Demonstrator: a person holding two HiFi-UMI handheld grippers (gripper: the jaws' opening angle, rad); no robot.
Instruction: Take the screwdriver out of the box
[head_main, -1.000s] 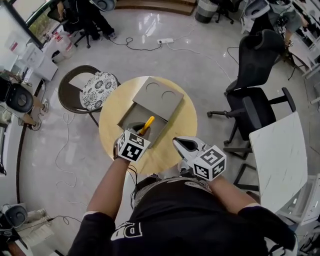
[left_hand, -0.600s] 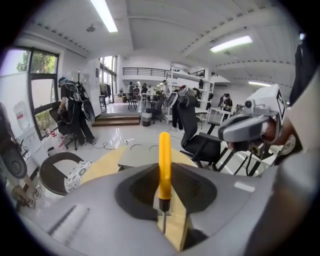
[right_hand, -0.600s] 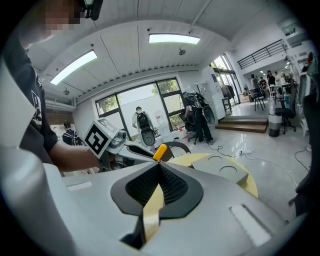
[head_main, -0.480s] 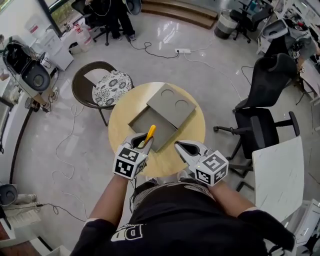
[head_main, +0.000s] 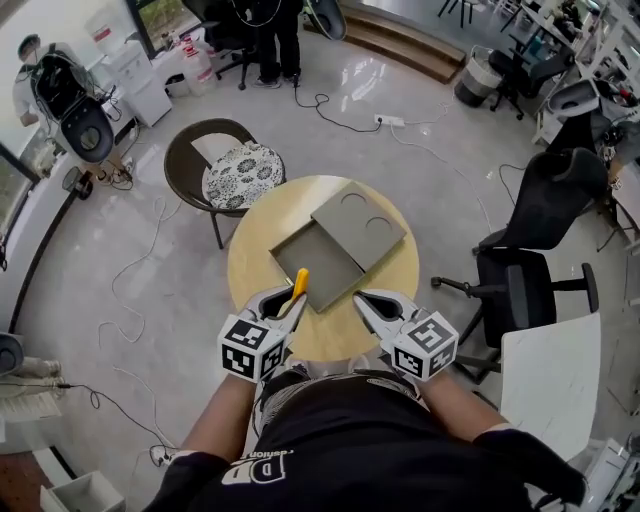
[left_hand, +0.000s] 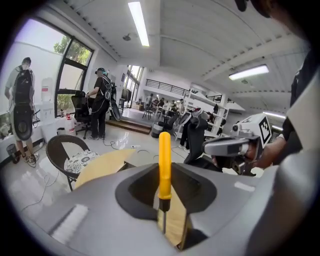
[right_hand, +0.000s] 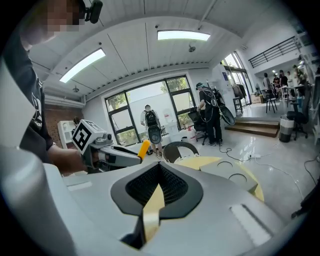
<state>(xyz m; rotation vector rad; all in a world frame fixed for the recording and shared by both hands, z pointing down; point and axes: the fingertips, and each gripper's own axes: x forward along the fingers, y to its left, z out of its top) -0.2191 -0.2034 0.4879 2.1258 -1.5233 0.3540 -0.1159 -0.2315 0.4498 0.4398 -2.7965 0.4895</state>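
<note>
My left gripper (head_main: 291, 303) is shut on a yellow-handled screwdriver (head_main: 299, 283), held clear above the near edge of the round wooden table (head_main: 258, 255). In the left gripper view the screwdriver (left_hand: 164, 160) stands upright between the jaws, its thin shaft pinched low down. The grey box (head_main: 322, 268) lies open on the table, and its lid (head_main: 360, 225), with two round dents, lies against its far right side. My right gripper (head_main: 362, 300) hovers beside the left one at the table's near edge; its tips meet with nothing in them (right_hand: 160, 167).
A brown chair with a patterned cushion (head_main: 240, 170) stands at the table's far left. A black office chair (head_main: 545, 215) and a white table (head_main: 555, 380) are to the right. Cables trail over the shiny floor (head_main: 140, 270). People stand at the back (head_main: 265, 30).
My left gripper has lifted the screwdriver up out of the box, drawn it back toward me and rolled it. The right gripper has risen slightly beside it.
</note>
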